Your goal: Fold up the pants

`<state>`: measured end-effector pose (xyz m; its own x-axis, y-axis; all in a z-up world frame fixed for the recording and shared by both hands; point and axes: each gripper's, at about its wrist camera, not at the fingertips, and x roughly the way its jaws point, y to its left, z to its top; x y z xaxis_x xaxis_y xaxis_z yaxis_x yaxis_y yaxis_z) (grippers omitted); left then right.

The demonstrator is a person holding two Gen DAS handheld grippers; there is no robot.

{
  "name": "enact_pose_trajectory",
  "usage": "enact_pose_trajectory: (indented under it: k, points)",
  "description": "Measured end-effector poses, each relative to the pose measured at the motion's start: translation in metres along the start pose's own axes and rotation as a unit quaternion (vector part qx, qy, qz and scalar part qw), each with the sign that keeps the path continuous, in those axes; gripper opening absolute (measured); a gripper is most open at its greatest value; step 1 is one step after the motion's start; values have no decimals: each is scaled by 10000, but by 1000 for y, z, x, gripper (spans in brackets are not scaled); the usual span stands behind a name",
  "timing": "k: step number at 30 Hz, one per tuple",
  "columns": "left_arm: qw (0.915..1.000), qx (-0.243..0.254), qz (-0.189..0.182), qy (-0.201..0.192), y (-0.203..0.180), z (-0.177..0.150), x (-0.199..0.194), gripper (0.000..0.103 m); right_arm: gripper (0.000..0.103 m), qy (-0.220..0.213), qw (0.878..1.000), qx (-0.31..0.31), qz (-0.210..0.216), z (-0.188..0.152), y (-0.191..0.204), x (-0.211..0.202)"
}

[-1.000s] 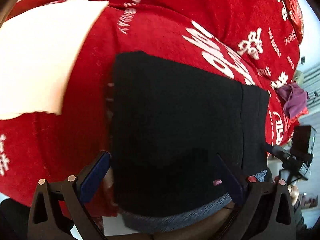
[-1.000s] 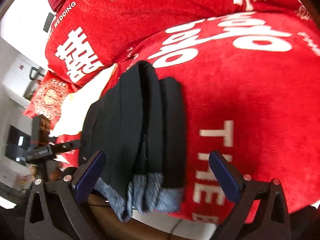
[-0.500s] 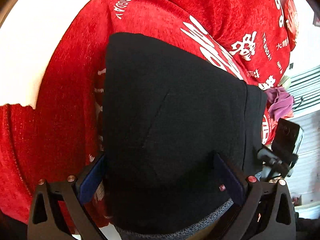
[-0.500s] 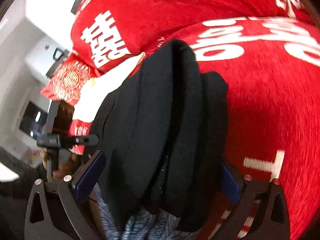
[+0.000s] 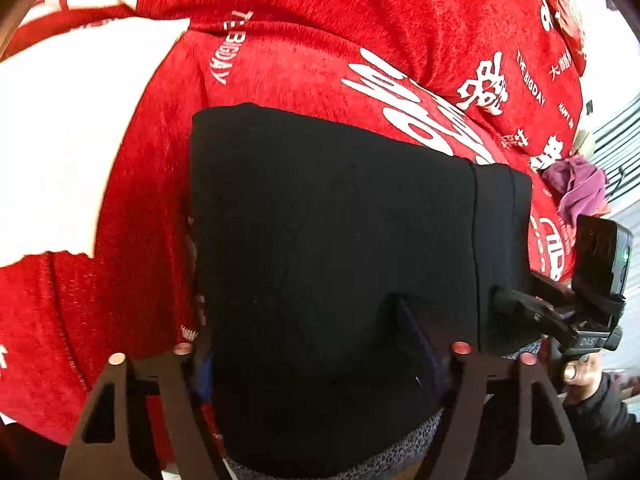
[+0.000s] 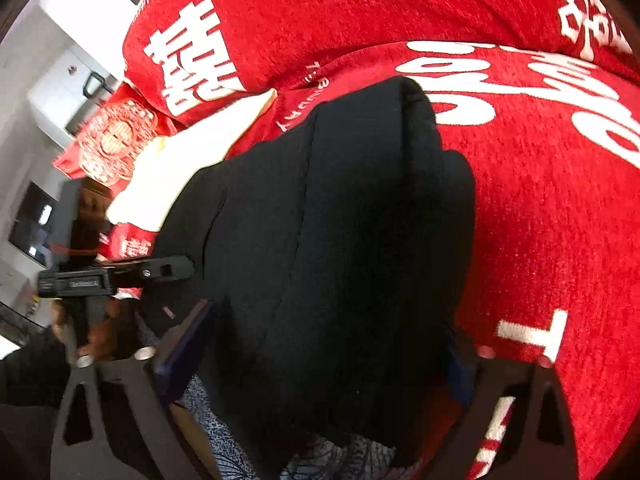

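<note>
left gripper (image 5: 308,344) clamps pants (image 5: 340,220) | right gripper (image 6: 320,344) apparently too

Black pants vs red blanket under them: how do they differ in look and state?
The black pants are plain, with only a grey edge nearest the cameras; the red blanket carries white lettering. The pants are folded into a thick stack of layers, while the blanket lies spread out beneath them. The pants sit between the fingers of both grippers; the blanket is ungripped. Both are soft fabric.
</note>
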<state>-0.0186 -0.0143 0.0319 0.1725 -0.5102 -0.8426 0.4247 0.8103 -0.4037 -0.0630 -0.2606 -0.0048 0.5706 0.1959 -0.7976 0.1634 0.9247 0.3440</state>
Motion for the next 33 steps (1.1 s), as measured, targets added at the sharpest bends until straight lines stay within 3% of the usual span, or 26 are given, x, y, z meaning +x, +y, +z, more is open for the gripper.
enact_pose_trajectory:
  k: [6,11,16,24,28,33]
  points:
    - [9997,47,206,-146,-11,0,-13,54,66,-131,9998,-55,-110,0,8,-14]
    - [9992,104,328,-198,-21,1,-23,51,53,-298,9995,-65,-35,5,18,-28]
    - [9985,174,434,-267,-35,3,-29,48,50,-329,9993,-195,6,7,27,-36]
    - [9980,315,289,-463,-68,18,-44,47,49,-539,9983,-208,-73,13,25,-61]
    - [9975,401,139,-567,-92,42,-49,48,48,-722,9972,-159,-97,26,13,-81]
    - [9975,432,31,-557,-126,98,-37,47,48,-899,9958,-24,-149,67,-17,-103]
